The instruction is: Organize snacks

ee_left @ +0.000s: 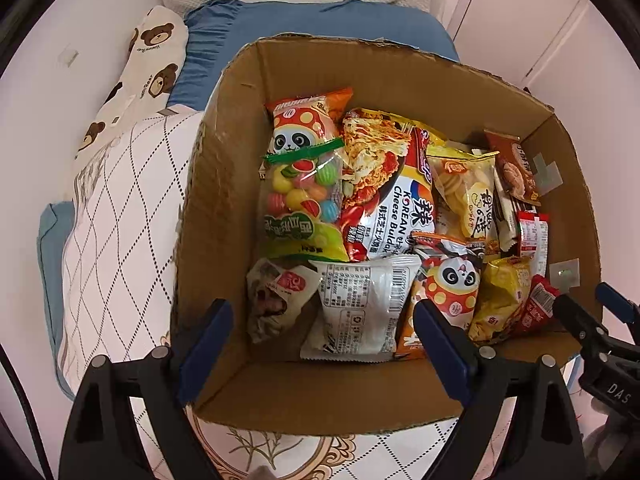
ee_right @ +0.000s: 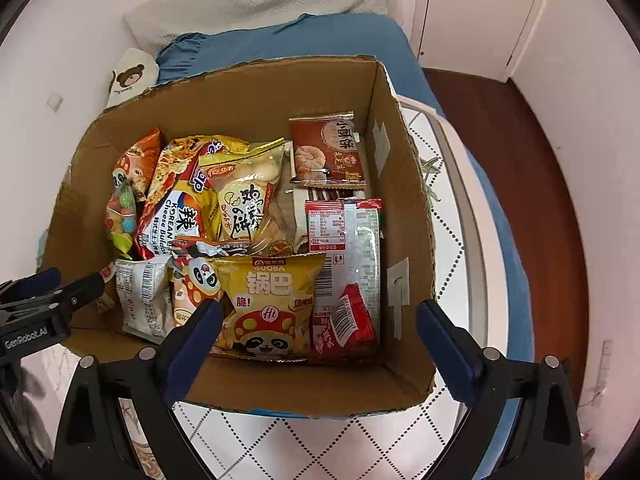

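Both grippers hover above the near rim of the open brown corrugated cardboard box, which sits on a quilted white bedspread with a dotted diamond pattern. The left gripper has its blue-padded fingers spread wide and holds nothing; the right gripper is likewise spread and empty.

The snacks lie inside the box, packed in loose rows. Judging from this, the packing looks largely done, and the step in hand seems to be settling or straightening packets. To do it well, a gripper should come down with fingers astride one packet edge and pinch the crimped seam, not the puffed middle, since the air-filled foil would slip or crush.

The yellow glossy crisp packet with a panda cartoon is pillowy and slick. The clear bag of round coloured candies tied with a green strip is lumpy and heavy-looking. The white flat packet with a barcode is thin and crinkled. The red-brown flat biscuit sachet leans at the far right wall.
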Motion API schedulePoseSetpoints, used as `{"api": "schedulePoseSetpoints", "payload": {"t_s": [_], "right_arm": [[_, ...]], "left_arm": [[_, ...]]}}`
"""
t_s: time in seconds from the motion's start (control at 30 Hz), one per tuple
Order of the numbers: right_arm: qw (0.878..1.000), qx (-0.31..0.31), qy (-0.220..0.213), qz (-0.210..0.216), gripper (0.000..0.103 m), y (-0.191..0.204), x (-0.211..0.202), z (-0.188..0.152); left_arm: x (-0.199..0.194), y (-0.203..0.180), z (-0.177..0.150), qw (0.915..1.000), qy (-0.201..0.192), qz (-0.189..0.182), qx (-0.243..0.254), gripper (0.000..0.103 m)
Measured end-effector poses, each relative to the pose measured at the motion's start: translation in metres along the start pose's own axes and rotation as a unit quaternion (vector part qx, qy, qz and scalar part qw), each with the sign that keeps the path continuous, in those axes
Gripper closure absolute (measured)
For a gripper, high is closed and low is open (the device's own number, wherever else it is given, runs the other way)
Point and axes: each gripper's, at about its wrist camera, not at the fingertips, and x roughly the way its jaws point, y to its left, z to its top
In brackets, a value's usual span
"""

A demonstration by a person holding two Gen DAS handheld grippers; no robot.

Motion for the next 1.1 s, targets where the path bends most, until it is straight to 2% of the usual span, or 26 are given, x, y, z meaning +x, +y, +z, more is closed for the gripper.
{"api": "schedulePoseSetpoints", "payload": {"t_s": [0.17,0.53,0.77,1.1], "right_arm": [[1.0,-0.002,-0.011,-0.007,0.004,0.002,-0.009,-0.004],[0.998,0.006,-0.067,-0.005,0.003,-0.001,-0.06,-0.021],[0.993,0.001,-0.119,0.002,0.003,0.001,-0.117,-0.057],[0.98,-0.012,-0.199,0.005,0.003,0.002,-0.199,-0.123]], "left_arm": [[-0.008,-0.005,-0.006,0.9999,-0.012,0.007,0.004,0.011],[-0.059,-0.017,-0.03,0.9973,-0.071,-0.016,0.006,0.011],[-0.108,-0.022,-0.065,0.9911,-0.129,-0.034,0.006,0.011],[-0.176,-0.022,-0.128,0.9771,-0.21,-0.03,0.007,0.011]]}}
